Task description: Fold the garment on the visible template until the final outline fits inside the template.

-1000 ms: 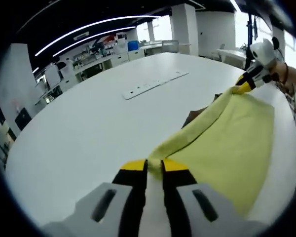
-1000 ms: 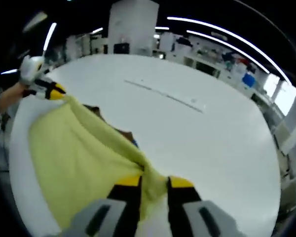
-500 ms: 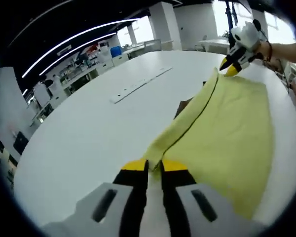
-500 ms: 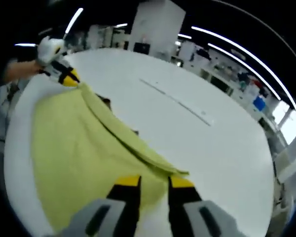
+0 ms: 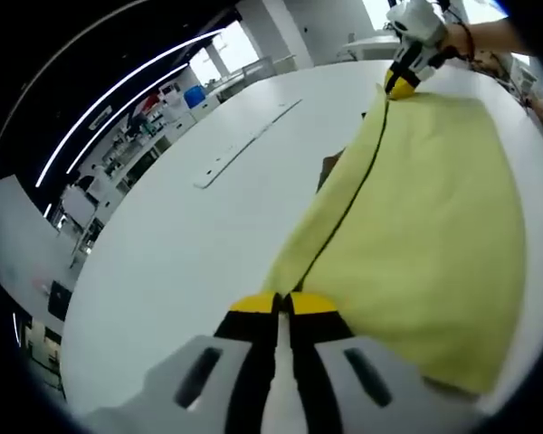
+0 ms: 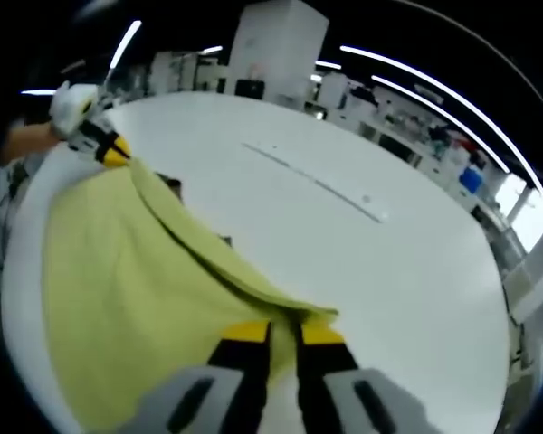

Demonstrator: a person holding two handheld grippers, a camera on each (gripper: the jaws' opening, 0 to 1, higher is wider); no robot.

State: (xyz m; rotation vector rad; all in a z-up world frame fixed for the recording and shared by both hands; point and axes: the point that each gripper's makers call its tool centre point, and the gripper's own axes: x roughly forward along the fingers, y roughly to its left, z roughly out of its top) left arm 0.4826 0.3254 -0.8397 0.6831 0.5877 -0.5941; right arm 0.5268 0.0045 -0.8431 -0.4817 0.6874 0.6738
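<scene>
Two grippers, left gripper (image 5: 279, 306) and right gripper (image 6: 284, 329), pinching opposite corners of pale yellow cloth garment (image 5: 425, 208), stretching fold edge taut above white desk (image 5: 163, 262); jaws closed on fabric.

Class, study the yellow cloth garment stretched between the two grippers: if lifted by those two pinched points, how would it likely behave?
The yellow cloth garment is probably floppy: it drapes flat on the white table and folds over along its edge. It likely is light, since the left gripper and right gripper hold it by small pinches. Released, it would probably slump rather than keep shape.

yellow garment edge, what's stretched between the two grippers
The garment's folded edge runs from the left gripper to the right gripper, in the left gripper view.
</scene>
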